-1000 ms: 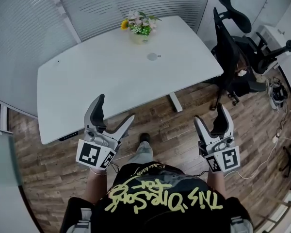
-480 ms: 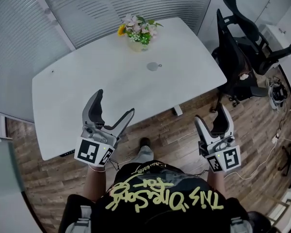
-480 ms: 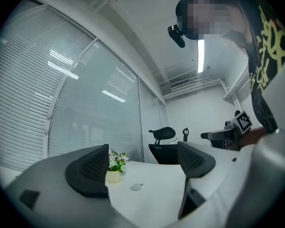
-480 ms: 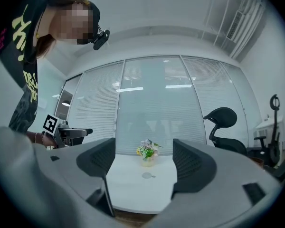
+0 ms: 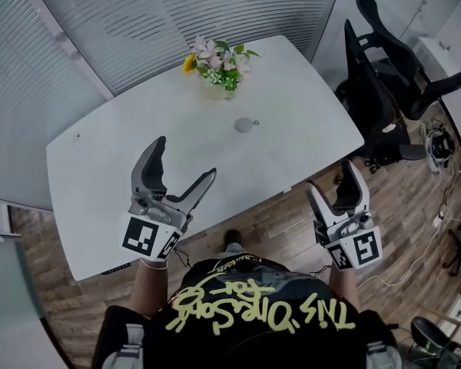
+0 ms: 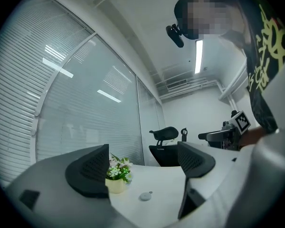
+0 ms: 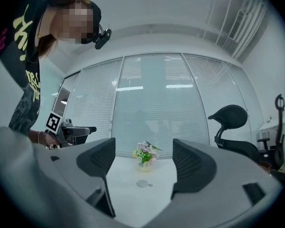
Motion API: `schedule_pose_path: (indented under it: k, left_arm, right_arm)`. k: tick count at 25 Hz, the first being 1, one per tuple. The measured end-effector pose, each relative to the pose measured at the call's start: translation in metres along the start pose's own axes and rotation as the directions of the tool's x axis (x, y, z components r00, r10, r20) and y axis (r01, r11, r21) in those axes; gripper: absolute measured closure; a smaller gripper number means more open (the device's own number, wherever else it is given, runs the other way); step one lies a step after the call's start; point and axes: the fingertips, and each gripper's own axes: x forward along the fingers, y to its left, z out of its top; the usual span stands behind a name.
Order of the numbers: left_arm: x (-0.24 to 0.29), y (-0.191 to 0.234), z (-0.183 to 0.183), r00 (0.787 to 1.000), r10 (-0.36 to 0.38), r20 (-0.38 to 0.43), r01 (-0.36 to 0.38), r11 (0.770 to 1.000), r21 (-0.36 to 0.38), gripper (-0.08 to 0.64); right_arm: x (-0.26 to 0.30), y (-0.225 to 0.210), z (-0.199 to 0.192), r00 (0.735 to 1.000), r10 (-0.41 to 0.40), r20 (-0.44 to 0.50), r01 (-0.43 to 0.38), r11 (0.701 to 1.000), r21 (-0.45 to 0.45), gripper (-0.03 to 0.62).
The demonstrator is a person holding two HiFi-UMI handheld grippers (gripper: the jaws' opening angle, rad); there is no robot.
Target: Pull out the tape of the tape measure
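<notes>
1. Table (image 5: 138,152), white and broad, spans the head view, with a black office chair (image 5: 376,91) beside its right end.
2. Person (image 5: 253,314) at the near edge holds the left gripper (image 5: 186,158) over the tabletop's front and the right gripper (image 5: 330,179) over the wood floor (image 5: 292,206). Both tongs stand released, jaws wide apart, with nothing between them.
3. Vase of flowers (image 5: 217,60) sits near the table's far edge.
4. Tape measure (image 5: 246,125), a small round grey disc, lies just in front of the vase, well apart from both grippers.
5. Approach appears to be the step in hand, with nothing grasped yet. The next move calls for reaching forward, one gripper pinning the case and the other pinching the tape's end, which is too small to make out.
</notes>
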Motion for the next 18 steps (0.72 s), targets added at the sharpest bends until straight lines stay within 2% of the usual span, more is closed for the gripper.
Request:
schedule_pose_path:
  k: [8,18]
  left_arm:
    - [0.010,0.035,-0.011,1.000,-0.010,-0.005,0.010,1.000,-0.017,0.123]
    - [0.016,0.037,-0.029,0.998,-0.057,-0.018,0.056,0.997,-0.060,0.123]
  right_arm:
    - [0.040,0.005,-0.007,1.000,0.009,0.000,-0.009,1.000,-0.003,0.233]
    - [0.036,0.011,-0.022,0.998,-0.018,-0.055,0.018,1.000,-0.008,0.233]
